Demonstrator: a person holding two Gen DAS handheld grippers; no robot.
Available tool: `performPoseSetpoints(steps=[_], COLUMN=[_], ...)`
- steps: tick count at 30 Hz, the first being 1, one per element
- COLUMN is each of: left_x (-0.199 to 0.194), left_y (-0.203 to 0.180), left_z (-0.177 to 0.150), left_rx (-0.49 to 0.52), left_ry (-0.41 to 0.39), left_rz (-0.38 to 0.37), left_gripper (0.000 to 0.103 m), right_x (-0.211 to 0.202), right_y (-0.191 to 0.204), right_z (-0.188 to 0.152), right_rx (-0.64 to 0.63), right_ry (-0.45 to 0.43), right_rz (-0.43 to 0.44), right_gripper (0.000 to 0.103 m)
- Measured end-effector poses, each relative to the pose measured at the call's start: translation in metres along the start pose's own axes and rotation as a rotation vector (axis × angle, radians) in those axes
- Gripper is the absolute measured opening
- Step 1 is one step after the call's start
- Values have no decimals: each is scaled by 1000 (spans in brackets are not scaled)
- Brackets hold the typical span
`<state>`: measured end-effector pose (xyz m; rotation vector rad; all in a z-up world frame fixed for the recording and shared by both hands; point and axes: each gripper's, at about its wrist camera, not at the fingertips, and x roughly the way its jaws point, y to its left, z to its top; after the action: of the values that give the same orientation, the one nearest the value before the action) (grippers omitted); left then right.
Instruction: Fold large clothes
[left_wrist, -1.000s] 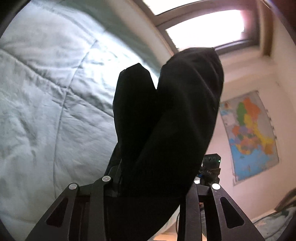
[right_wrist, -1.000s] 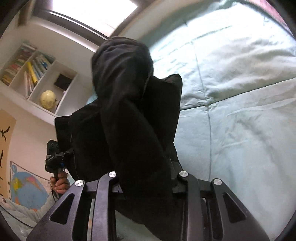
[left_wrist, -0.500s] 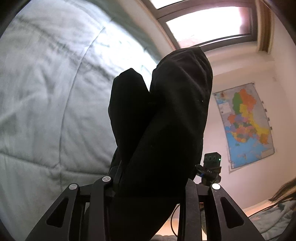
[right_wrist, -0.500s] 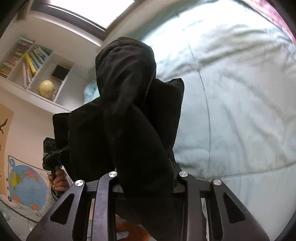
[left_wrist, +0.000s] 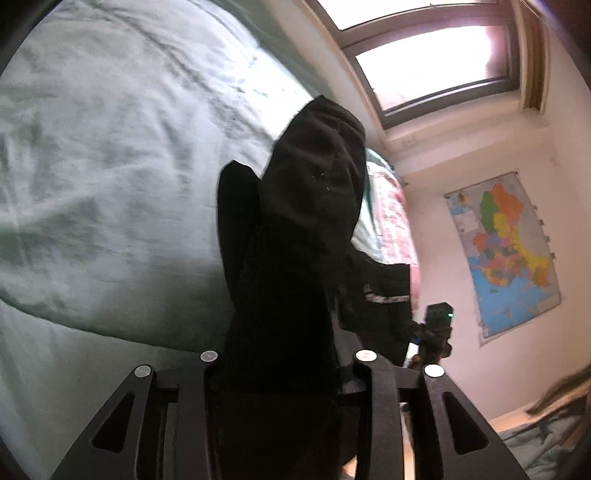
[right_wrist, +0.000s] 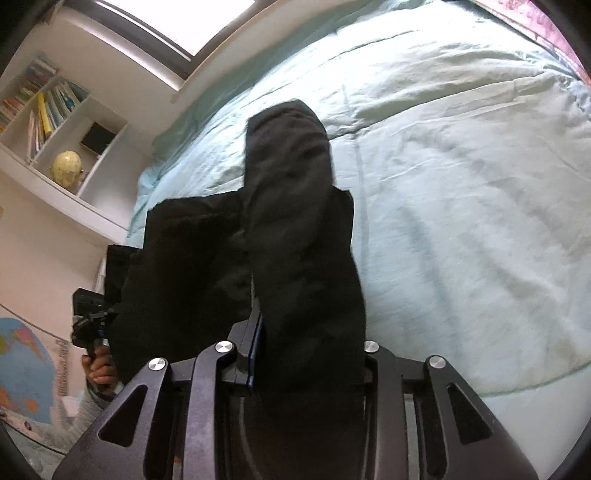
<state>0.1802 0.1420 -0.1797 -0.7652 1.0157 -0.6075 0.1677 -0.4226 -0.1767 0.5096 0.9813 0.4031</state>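
Observation:
A large black garment (left_wrist: 295, 258) hangs stretched between both grippers above a pale green quilted bed (left_wrist: 92, 166). My left gripper (left_wrist: 284, 354) is shut on one end of it; the cloth drapes over the fingers and hides the tips. My right gripper (right_wrist: 299, 343) is shut on the other end of the black garment (right_wrist: 295, 229), with cloth bunched over its fingers. The right gripper also shows in the left wrist view (left_wrist: 436, 325), and the left gripper in the right wrist view (right_wrist: 88, 314), held by a hand. The span of garment between them sags.
The green bed (right_wrist: 461, 184) fills most of both views. A window (left_wrist: 436, 66) sits above it. A wall map (left_wrist: 506, 251) hangs on one side. A shelf with books and a globe (right_wrist: 66, 170) is on the other. A pink patterned pillow (left_wrist: 391, 221) lies at the bed's edge.
Both grippers have tilted down toward the bed with the garment still held. More of the quilt now shows, and the stretch of cloth between the grippers has come into view.

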Motion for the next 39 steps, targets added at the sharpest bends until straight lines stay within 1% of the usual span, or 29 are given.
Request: performPoseSetpoints(steps=[2, 3, 4, 5, 6, 7, 8, 9, 10, 13, 14, 16, 17, 18, 19, 20, 21, 24, 25, 27, 28, 29, 30, 31, 32, 33, 35, 37, 39], left_x=[3, 7, 11, 13, 11, 8, 3, -3, -11, -41, -49, -62, -65, -63, -61, -56, -43, -1, 12, 48, 62, 81, 95, 106, 111, 113, 111, 107, 100], left_y=[29, 43, 60, 73, 78, 79, 76, 71, 60, 14, -3, -48, -70, -98, -115, -131, -149, -165, -165, -153, -148, -137, -126, -119, -117, -117, -121, -131, -141], left_z=[-1, -2, -5, -8, -11, -14, -17, -19, -22, -37, -42, -54, -62, -70, -75, -81, -89, -98, -100, -99, -98, -96, -95, -95, -95, -94, -92, -96, -103], left_rx=[-53, -96, -149, -192, -203, -198, -181, -154, -111, 24, 74, 206, 268, 341, 381, 420, 457, 464, 458, 424, 409, 386, 375, 388, 402, 400, 394, 420, 431], left_ry=[-14, -10, -6, -15, -30, -47, -63, -79, -101, -188, -218, -276, -298, -314, -319, -320, -309, -242, -222, -163, -132, -77, -49, -47, -45, -43, -48, -84, -122], left_rz=[22, 15, -18, -72, -100, -109, -92, -61, 0, 211, 248, 321, 361, 397, 409, 416, 418, 402, 405, 430, 446, 479, 515, 549, 570, 578, 597, 635, 690], left_gripper=[47, 52, 54, 54, 54, 54, 54, 54, 54, 54, 54, 54, 54, 56, 60, 63, 67, 67, 67, 67, 67, 67, 67, 67, 67, 67, 67, 67, 67], right_x=[6, 10, 12, 16, 17, 16, 11, 4, -1, -32, -45, -62, -69, -71, -75, -71, -63, -28, -12, 12, 27, 47, 66, 81, 95, 105, 110, 107, 100], right_y=[-13, -23, -32, -42, -49, -52, -56, -56, -51, -26, -15, 29, 44, 62, 72, 89, 106, 136, 142, 152, 150, 146, 139, 130, 121, 114, 108, 106, 108], right_z=[-3, -6, -8, -12, -16, -21, -27, -33, -37, -56, -63, -69, -76, -77, -80, -81, -81, -80, -79, -82, -81, -83, -81, -82, -82, -82, -82, -82, -84], right_rx=[-8, -1, 8, 28, 50, 66, 81, 88, 84, 23, -6, -89, -133, -169, -198, -227, -250, -286, -277, -271, -275, -281, -272, -259, -247, -246, -229, -212, -197], right_ry=[-16, -18, -18, -20, -28, -40, -64, -87, -107, -180, -206, -257, -274, -285, -292, -290, -279, -248, -233, -200, -188, -161, -113, -67, -42, -44, -55, -62, -72], right_rz=[-42, -74, -99, -117, -129, -139, -148, -165, -193, -355, -385, -369, -365, -370, -374, -377, -378, -367, -368, -380, -409, -470, -507, -511, -511, -514, -507, -501, -497], right_gripper=[41, 41, 45, 51, 52, 53, 54, 54, 54, 57, 57, 57, 57, 60, 62, 68, 69, 69, 69, 69, 69, 69, 69, 69, 70, 70, 70, 70, 70])
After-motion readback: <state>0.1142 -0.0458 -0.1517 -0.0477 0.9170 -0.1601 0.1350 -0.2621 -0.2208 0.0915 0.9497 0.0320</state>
